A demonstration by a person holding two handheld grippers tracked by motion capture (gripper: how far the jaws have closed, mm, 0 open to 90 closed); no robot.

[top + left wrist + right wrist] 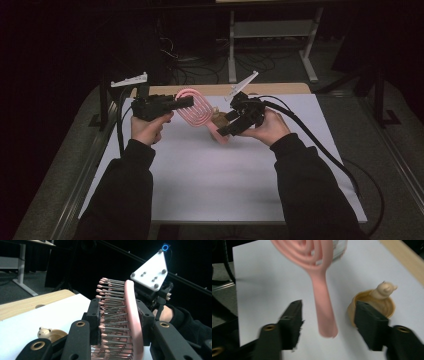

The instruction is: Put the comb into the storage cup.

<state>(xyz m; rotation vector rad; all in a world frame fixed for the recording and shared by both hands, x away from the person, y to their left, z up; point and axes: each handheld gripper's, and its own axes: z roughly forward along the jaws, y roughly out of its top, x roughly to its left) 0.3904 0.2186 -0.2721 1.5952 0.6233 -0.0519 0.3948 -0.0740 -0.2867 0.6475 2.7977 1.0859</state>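
The pink hairbrush (195, 112) is held up over the far middle of the white desk (220, 175), its head clamped between the jaws of the left tool (187, 102), bristles and all. The right tool (227, 129) is spread wide at about 4 o'clock from the head, with the handle seen between the jaws but not touched. A little tan bear dish (384, 302) is parked on the desk just beside the handle.

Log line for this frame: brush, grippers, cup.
left gripper: shut on brush head | right gripper: open around handle, no contact | bear cup: on table
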